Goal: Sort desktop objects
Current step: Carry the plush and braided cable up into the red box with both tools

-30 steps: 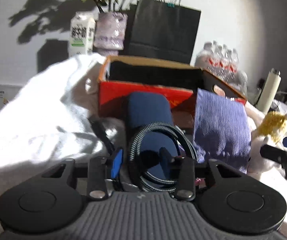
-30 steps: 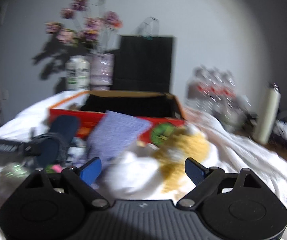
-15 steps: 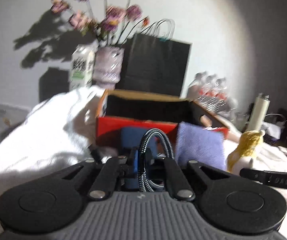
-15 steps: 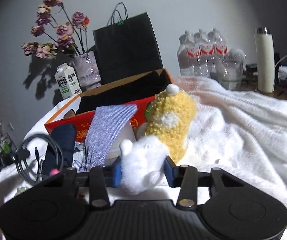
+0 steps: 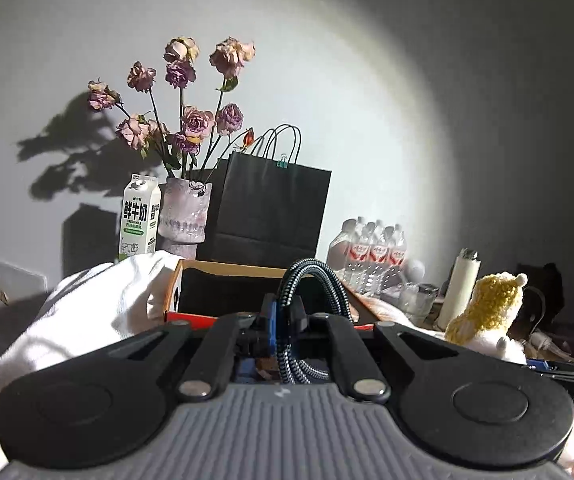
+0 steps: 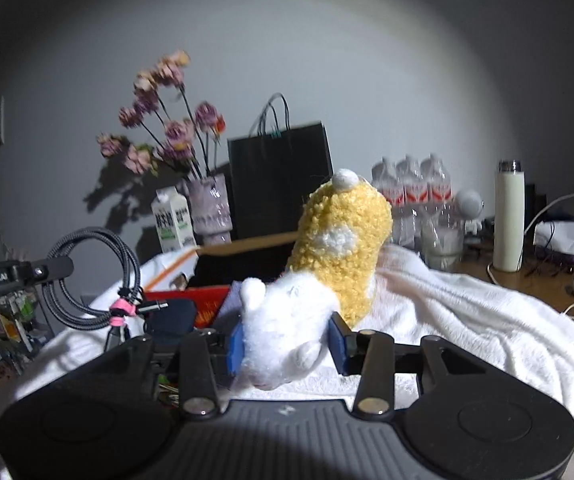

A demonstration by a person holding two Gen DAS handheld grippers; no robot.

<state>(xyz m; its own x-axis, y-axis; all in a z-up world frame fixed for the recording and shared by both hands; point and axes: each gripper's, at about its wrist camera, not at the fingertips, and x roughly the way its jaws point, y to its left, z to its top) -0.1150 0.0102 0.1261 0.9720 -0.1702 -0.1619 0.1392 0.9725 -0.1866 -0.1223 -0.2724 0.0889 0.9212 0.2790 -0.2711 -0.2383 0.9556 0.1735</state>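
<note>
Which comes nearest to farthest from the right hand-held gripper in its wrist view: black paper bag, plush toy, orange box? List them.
1. Plush toy, clamped in the right hand-held gripper.
2. Orange box, behind the toy, centre-left.
3. Black paper bag, upright by the wall.

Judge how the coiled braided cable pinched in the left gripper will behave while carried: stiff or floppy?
The braided cable probably stays semi-stiff: its loops hold a round arc above the left gripper. The pink tie likely stops uncoiling. The loose plug end may swing.

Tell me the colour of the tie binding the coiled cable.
Pink. It wraps the braided black-and-grey cable near its plug, clearest in the right wrist view, where the left gripper holds the coil.
</note>
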